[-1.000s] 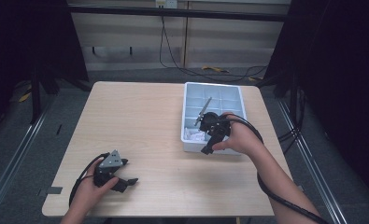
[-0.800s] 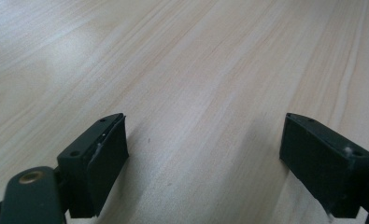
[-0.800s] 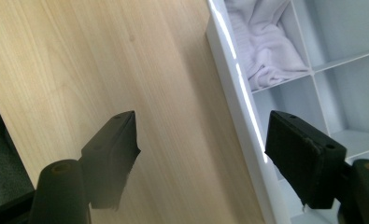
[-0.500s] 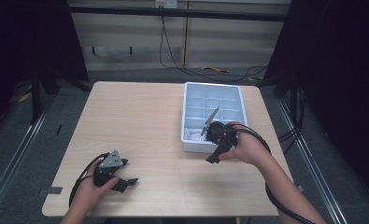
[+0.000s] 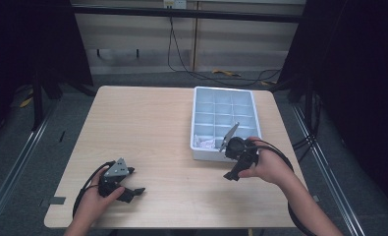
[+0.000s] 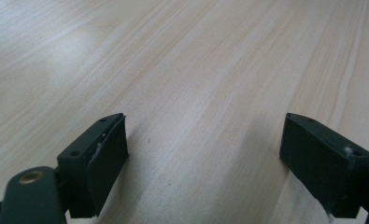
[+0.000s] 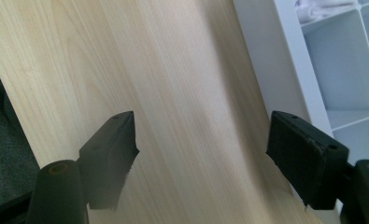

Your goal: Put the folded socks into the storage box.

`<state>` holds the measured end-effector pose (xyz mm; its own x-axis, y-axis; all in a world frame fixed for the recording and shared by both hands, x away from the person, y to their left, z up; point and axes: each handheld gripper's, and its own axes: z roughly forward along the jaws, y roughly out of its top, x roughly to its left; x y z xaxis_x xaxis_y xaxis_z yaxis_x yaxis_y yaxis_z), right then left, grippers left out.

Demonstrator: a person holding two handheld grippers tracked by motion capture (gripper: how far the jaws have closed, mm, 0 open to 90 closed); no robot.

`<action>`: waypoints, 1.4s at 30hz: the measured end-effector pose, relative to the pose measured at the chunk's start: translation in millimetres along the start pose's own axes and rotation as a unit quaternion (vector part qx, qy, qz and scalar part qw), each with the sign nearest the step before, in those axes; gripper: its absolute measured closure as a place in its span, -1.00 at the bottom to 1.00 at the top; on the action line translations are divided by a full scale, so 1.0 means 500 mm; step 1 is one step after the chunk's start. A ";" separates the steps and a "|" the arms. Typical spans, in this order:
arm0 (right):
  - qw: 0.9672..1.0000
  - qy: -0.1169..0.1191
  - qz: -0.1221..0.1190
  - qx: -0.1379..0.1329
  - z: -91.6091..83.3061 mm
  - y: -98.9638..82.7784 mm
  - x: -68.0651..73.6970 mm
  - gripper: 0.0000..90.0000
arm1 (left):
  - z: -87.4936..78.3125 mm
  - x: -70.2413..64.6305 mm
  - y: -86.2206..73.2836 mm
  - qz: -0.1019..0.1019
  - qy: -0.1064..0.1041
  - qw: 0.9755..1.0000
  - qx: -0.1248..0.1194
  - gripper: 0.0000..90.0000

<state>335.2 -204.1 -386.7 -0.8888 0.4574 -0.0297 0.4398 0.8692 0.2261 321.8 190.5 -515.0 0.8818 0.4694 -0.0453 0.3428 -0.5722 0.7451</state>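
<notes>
Tongs (image 5: 232,174) wide apart beside tray (image 5: 201,152)

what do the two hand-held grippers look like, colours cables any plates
Both are black. The left hand-held gripper carries a grey three-cornered plate on top and trails a black cable. The right hand-held gripper trails a looping black cable too. The jaws are blocky, with flat inner faces. Both forearms are bare.

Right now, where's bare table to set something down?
The whole left half, from the table's far edge down to the left gripper; also the near strip between both grippers. Crowded on the right: the compartment tray, with the right gripper at its near edge.
</notes>
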 end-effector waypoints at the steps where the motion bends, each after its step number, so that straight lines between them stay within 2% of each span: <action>1: 1.000 0.000 -0.002 -0.002 0.001 -0.005 -0.001 -0.47 | 0.000 0.000 0.000 0.000 0.000 1.000 0.000 -0.67; 18: 0.999 0.002 0.034 -0.022 0.014 -0.080 -0.008 -0.48 | 0.000 0.000 0.000 -0.001 0.001 1.000 0.000 -0.67; 24: 0.999 -0.006 0.042 -0.017 0.026 -0.106 -0.012 -0.48 | 0.000 0.000 0.000 -0.001 0.001 1.000 0.000 -0.67; 35: 0.997 -0.006 0.065 -0.031 0.044 -0.154 -0.017 -0.48 | 0.000 -0.001 0.000 -0.001 0.001 1.000 0.000 -0.67; 39: 0.997 -0.021 0.065 -0.020 0.047 -0.169 -0.018 -0.48 | 0.000 -0.001 0.000 -0.001 0.001 1.000 0.000 -0.67; 41: 0.997 -0.017 0.074 -0.013 0.050 -0.176 -0.017 -0.48 | 0.000 -0.001 0.000 -0.001 0.001 1.000 0.000 -0.67; 42: 0.997 -0.018 0.070 -0.014 0.052 -0.181 -0.019 -0.48 | 0.000 -0.001 0.000 -0.001 0.001 1.000 0.000 -0.67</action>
<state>307.0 -282.1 -432.2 -0.8132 0.5811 -0.0317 0.5552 0.7910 0.2571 321.4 190.4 -515.1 0.8802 0.4723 -0.0458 0.3450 -0.5706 0.7453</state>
